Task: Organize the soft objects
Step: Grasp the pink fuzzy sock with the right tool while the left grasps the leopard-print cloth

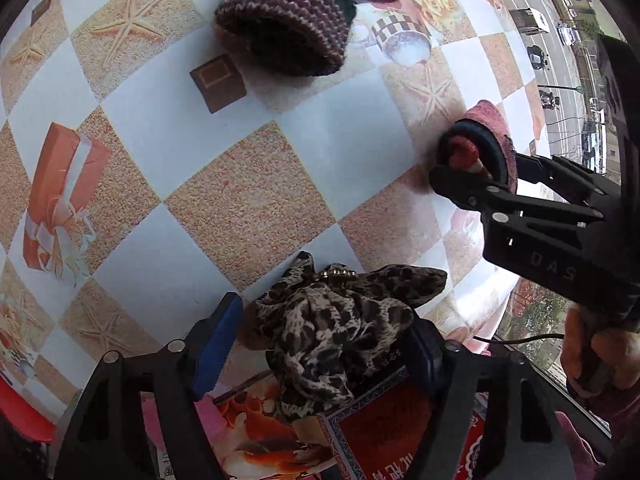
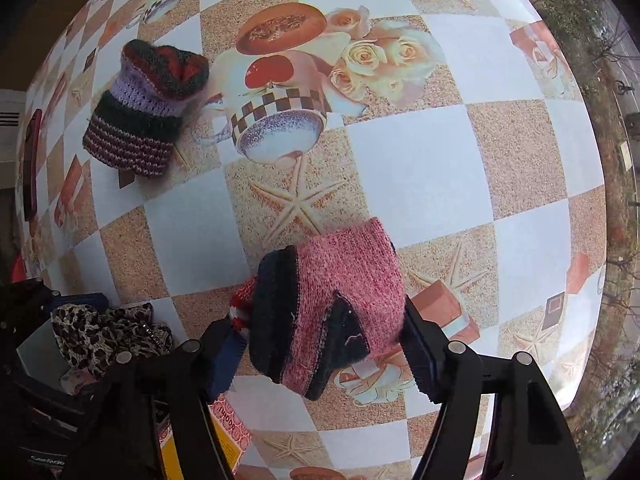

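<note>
A leopard-print scrunchie with a small beaded clasp sits between the blue pads of my left gripper, which is shut on it near the table's edge. The same scrunchie shows at the lower left of the right wrist view. My right gripper is shut on a pink knitted piece with a dark navy band, just above the tablecloth. In the left wrist view that right gripper and its pink knit are at the right. A striped maroon knitted piece lies farther back.
The table wears a checkered cloth printed with starfish and cups. A second knit in lilac, red and green rests against the striped one. A red printed box lies under the left gripper. The table edge borders a window. A hand holds the right gripper.
</note>
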